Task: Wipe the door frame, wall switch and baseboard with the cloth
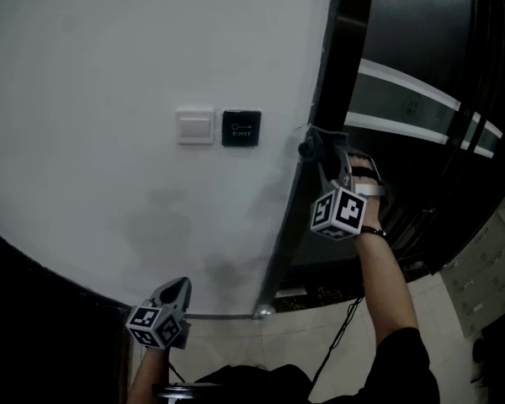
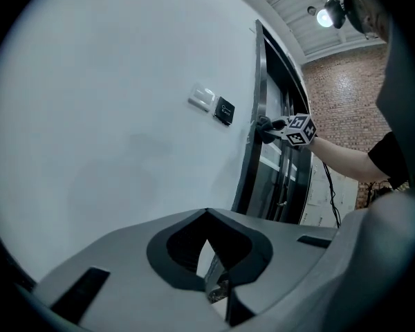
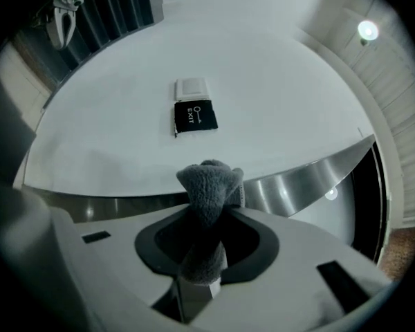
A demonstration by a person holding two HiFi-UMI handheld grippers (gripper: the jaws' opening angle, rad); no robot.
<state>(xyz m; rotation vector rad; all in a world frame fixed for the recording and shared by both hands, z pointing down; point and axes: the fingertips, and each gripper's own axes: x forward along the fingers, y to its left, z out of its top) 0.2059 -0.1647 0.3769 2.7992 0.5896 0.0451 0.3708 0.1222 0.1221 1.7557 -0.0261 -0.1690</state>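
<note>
A white wall switch [image 1: 195, 126] and a black EXIT button [image 1: 241, 129] sit side by side on the white wall. To their right runs the metal door frame [image 1: 290, 217]. My right gripper [image 1: 313, 148] is shut on a grey cloth [image 3: 207, 192], whose bunched end lies at the frame's edge [image 3: 304, 175]. In the right gripper view the switch [image 3: 191, 87] and EXIT button [image 3: 194, 118] lie just beyond the cloth. My left gripper [image 1: 178, 291] hangs low by the foot of the wall, jaws together and holding nothing. A thin strip [image 1: 223, 316] runs along the wall's base.
A dark glass door [image 1: 404, 74] with a pale band stands right of the frame. Beige floor tiles [image 1: 236, 343] lie below the wall. A cable [image 1: 341, 331] hangs from the right gripper. A brick wall [image 2: 339, 81] and a ceiling lamp [image 2: 325, 17] show in the left gripper view.
</note>
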